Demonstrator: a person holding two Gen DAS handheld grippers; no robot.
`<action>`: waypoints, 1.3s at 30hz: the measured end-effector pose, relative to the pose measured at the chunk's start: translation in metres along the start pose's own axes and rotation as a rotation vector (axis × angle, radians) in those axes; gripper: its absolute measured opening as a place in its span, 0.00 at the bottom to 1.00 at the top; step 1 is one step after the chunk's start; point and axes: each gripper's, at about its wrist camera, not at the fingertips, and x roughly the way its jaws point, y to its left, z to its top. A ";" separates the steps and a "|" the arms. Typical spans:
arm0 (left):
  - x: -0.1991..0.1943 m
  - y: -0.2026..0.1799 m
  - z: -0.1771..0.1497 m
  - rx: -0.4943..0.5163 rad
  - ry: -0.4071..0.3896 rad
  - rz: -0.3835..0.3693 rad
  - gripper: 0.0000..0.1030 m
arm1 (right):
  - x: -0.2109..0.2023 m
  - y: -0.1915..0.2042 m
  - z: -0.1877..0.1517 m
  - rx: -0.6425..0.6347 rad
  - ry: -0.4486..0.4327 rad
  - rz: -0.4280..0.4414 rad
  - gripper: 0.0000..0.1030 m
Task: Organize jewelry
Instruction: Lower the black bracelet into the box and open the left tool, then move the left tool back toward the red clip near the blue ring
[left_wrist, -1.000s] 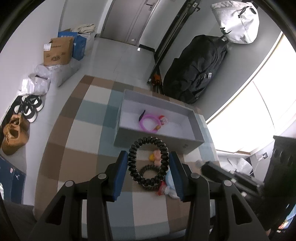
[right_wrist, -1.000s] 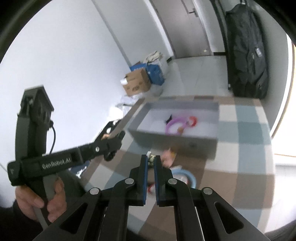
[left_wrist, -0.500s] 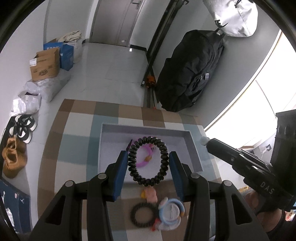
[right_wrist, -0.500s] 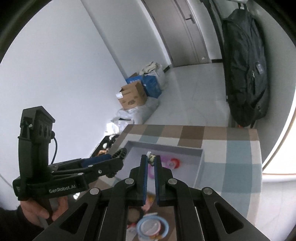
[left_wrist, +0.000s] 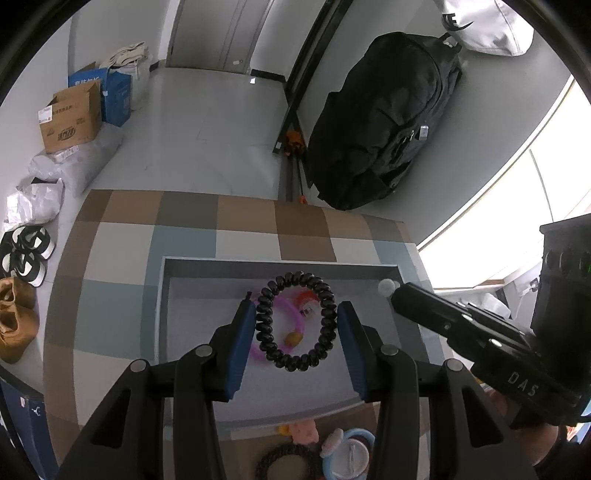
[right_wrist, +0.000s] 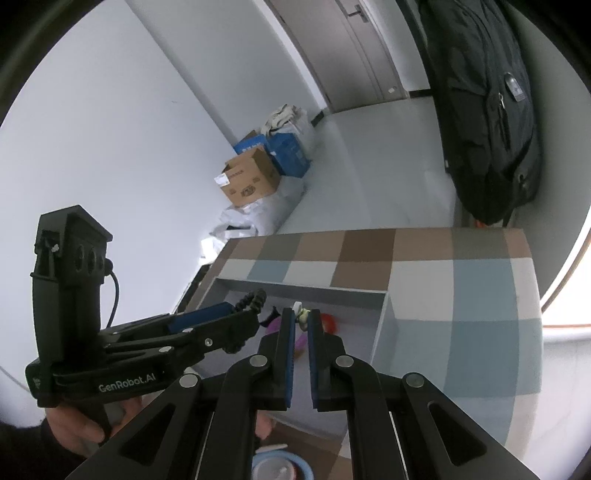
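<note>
A checked table stands in a grey-floored room with a black bag by the wall and a cardboard box opposite. The left gripper clamps a black spiral bracelet above the grey tray, over a pink bracelet. The right gripper pinches a small trinket. Both have moved in over the tray

The left wrist view looks steeply down along its fingers, close above the gray box. The right wrist view looks from the box's right, tilted lower, toward the wall. Both share the box and checkered table.
</note>
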 end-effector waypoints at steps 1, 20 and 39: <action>0.001 -0.001 0.000 0.008 0.004 -0.002 0.39 | 0.001 0.000 0.000 0.000 0.001 0.001 0.06; -0.004 0.000 0.004 0.005 -0.052 -0.015 0.68 | -0.017 0.008 0.000 -0.056 -0.088 -0.021 0.74; -0.041 -0.011 -0.030 0.033 -0.146 0.188 0.71 | -0.048 0.014 -0.019 -0.076 -0.140 -0.090 1.00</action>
